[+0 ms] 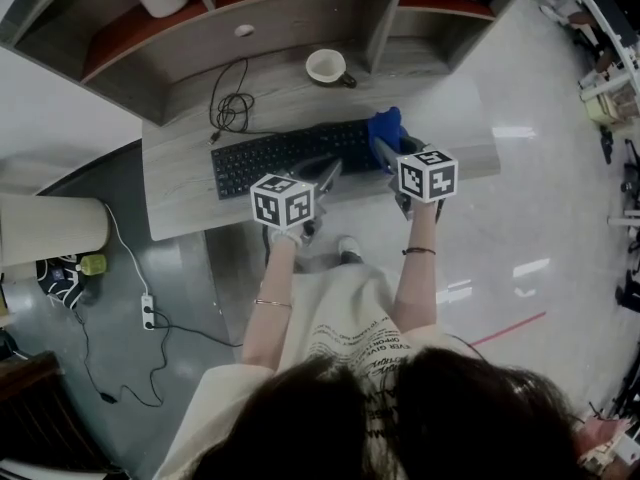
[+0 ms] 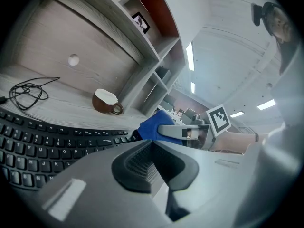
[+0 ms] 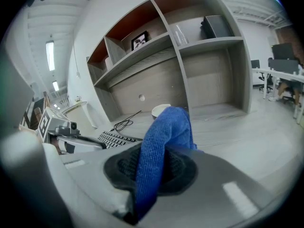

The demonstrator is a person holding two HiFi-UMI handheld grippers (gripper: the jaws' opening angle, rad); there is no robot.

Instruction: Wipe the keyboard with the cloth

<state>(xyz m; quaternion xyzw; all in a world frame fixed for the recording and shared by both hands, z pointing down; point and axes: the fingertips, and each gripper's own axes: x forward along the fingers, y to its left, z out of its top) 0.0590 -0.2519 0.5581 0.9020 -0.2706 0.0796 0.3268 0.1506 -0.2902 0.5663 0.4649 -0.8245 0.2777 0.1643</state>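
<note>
A black keyboard [image 1: 285, 158] lies on the grey desk [image 1: 190, 203]; it also shows in the left gripper view [image 2: 38, 146]. My right gripper [image 1: 384, 148] [image 3: 156, 164] is shut on a blue cloth [image 1: 386, 126] [image 3: 164, 137], which stands up from the jaws over the keyboard's right end. My left gripper [image 1: 327, 175] [image 2: 152, 145] hovers over the keyboard's near right part, its jaws shut with nothing between them. From the left gripper view the cloth [image 2: 153, 126] and the right gripper [image 2: 186, 133] sit just ahead.
A brown cup [image 1: 327, 66] [image 2: 106, 101] stands behind the keyboard near the shelf unit [image 1: 280, 8]. A coiled black cable [image 1: 232, 108] lies at the back left of the desk. A white bin [image 1: 50, 230] and a power strip [image 1: 148, 311] are on the floor at left.
</note>
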